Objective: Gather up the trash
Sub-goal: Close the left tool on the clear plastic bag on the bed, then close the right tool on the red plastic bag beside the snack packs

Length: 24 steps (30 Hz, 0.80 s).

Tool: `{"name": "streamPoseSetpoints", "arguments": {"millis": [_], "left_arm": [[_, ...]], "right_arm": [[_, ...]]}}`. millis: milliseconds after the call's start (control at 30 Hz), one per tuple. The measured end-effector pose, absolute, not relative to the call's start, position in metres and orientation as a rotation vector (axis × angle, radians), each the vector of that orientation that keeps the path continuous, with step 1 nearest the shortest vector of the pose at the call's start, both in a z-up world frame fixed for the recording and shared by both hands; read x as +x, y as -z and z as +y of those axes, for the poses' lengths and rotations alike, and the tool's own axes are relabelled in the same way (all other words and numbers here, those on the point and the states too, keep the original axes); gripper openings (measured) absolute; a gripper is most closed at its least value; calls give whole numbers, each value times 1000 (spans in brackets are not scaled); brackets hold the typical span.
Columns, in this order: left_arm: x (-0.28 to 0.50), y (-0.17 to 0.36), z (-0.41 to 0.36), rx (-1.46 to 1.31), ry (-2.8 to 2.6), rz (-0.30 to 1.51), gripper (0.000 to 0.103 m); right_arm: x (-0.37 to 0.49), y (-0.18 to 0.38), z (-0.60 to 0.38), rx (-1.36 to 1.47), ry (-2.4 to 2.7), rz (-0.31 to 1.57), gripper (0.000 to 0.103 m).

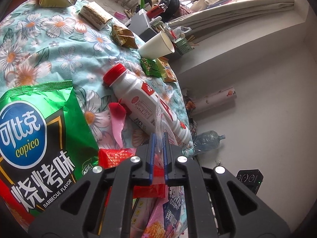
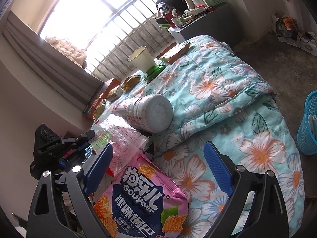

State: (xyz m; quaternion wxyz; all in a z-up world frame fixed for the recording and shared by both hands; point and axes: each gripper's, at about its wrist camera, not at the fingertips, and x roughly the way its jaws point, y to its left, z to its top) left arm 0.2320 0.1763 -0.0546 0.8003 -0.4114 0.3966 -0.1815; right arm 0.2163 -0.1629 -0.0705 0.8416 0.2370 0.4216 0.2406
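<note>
**Two tongs at the bed's near edge, one wrapper already pinched**

Two tongs work over a flowered quilt (image 2: 227,75) strewn with snack litter. The left tongs (image 1: 158,138) have their blue pads drawn together on a clear plastic wrapper (image 1: 159,117), which stands up between them beside the bed's edge. The right tongs (image 2: 158,158) stand wide apart and hold nothing; the pink snack bag (image 2: 142,194) lies between the fingers, untouched as far as the view shows.

The step in hand looks like picking: the clear wrapper is gripped and ready to lift away, likely toward the blue basket (image 2: 309,123) on the floor off the bed's far side. For the right tongs, the next move probably calls for lowering onto the pink bag and closing on a flat edge, since crinkly film tends to slip.

Readable writing: the green bag (image 1: 39,130) says "copico" and "BARBECUE FLAVOR" with Chinese characters; the pink bag reads "GOUYaer". The white bottle (image 1: 146,103), red-capped and lying mid-bed, carries small print too fine to read. A paper cup (image 1: 158,45) stands near the bed's far edge.
</note>
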Motion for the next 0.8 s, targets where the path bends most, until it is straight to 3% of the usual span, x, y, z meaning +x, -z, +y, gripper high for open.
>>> {"name": "streamPoseSetpoints", "arguments": {"millis": [267, 533, 800], "left_arm": [[221, 42, 190, -984, 431, 726, 2], [197, 19, 221, -1026, 396, 534, 2], [179, 6, 249, -1012, 326, 454, 2]], "right_arm": [[211, 63, -160, 486, -518, 876, 90], [209, 56, -136, 461, -610, 901, 76], [200, 40, -58, 30, -758, 896, 76]]}}
